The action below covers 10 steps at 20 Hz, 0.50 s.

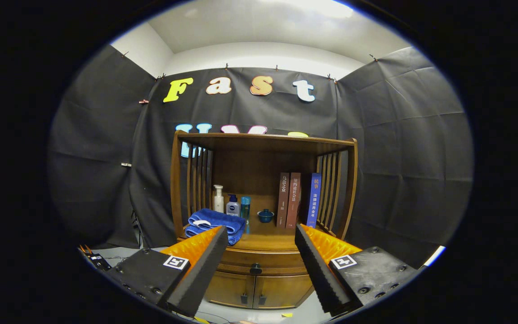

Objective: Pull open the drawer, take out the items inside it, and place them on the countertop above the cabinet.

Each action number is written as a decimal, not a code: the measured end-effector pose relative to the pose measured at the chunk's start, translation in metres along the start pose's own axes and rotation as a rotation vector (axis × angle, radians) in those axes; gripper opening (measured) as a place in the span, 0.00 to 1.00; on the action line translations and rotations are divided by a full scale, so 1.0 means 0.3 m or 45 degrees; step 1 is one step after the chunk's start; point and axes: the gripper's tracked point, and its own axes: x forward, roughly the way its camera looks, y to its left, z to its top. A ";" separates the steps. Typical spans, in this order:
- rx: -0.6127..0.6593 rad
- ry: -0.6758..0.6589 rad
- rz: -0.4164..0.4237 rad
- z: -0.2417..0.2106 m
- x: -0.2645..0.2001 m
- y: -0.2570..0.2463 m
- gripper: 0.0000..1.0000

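Nearest of all, the hand-held gripper point(261, 252) is released, its two fingers point(205, 265) spread wide with nothing between them and touching nothing. Framed in the gap just ahead of them sits the wooden cabinet point(259, 274), and its drawer point(263, 261) is closed, a dark round knob point(255, 269) at the middle of its front. Below the drawer are two small doors point(254, 290), each with a dark handle near the seam where they meet. Beyond the fingertips, the tabletop point(268, 240) over the drawer carries a folded blue towel point(216, 225) just past the left finger. Behind the towel stand a white pump bottle point(218, 199), a smaller dark-capped bottle point(233, 205) and a teal tube point(245, 207), close together. A small blue bowl point(265, 215) rests further right, near three upright books point(297, 199), two brownish and one blue, which lean against the slatted right side of the wooden shelf frame point(265, 141) standing above the tabletop. What lies inside the drawer cannot be seen.
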 end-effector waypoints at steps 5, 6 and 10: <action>-0.002 -0.006 0.005 0.011 0.000 -0.002 0.99; 0.000 -0.006 0.005 0.010 0.001 -0.003 0.99; 0.006 0.003 -0.001 0.005 -0.002 -0.008 0.99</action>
